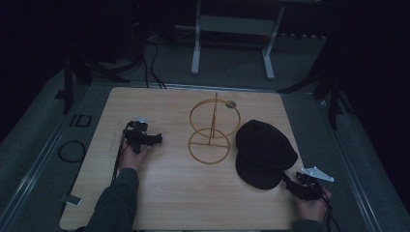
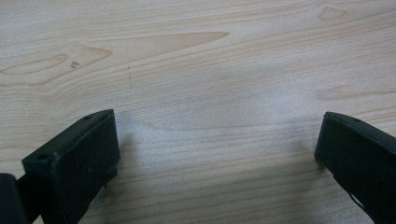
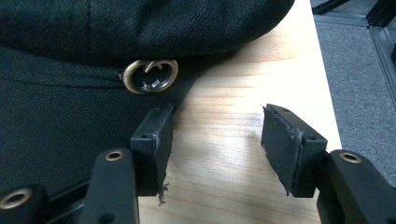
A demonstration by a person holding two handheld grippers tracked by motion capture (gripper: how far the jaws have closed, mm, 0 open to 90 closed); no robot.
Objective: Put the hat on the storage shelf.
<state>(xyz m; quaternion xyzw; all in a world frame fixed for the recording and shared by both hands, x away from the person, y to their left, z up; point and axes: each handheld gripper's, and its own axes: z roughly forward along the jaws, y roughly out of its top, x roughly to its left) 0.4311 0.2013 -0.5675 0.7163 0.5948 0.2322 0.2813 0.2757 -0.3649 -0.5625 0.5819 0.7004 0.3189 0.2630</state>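
Two grippers sit on the wooden table in the high view: the left gripper at the left, well apart from everything, and the right gripper at the near right corner, just beside a black cap. A gold wire stand rises between them, mid-table. The cap lies flat, to the right of the stand.

From the left gripper view, the jaws stand wide apart over bare wood, holding nothing.

From the right gripper view, the jaws are parted and empty, one jaw next to the cap's fabric near a brass buckle. The cap looks soft and light; it would likely sag, so the stiffer brim edge seems the better hold.
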